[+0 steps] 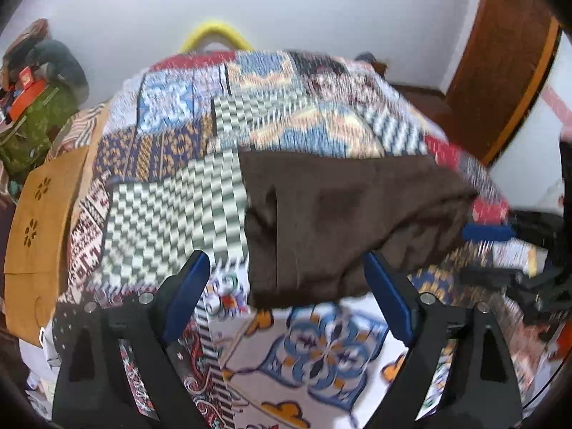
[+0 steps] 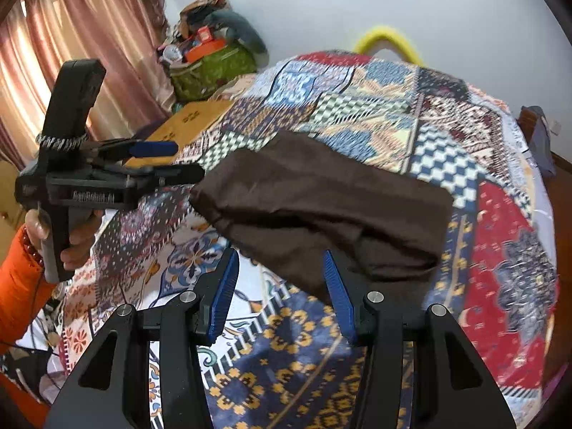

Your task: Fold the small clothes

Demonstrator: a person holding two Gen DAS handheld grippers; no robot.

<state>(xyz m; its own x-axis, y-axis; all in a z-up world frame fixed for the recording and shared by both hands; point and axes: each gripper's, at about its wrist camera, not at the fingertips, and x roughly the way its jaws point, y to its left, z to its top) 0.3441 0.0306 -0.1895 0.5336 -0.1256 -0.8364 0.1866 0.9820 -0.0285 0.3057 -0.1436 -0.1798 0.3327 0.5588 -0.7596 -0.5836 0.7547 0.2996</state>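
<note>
Brown garment [image 1: 350, 221] lies folded on the patchwork bedspread [image 1: 186, 214], both grippers' jaws spread apart, gripping nothing.

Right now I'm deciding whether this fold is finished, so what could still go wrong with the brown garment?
The brown garment lies loosely folded on the patterned bedspread, with both grippers open and off it. Its lumpy near edge might spring open. The right gripper is close to that edge and could snag it.

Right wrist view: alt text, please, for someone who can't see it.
A folded brown garment lies on a patchwork bedspread, just beyond the open, empty right gripper. At left, a hand in an orange sleeve holds the left gripper.
</note>
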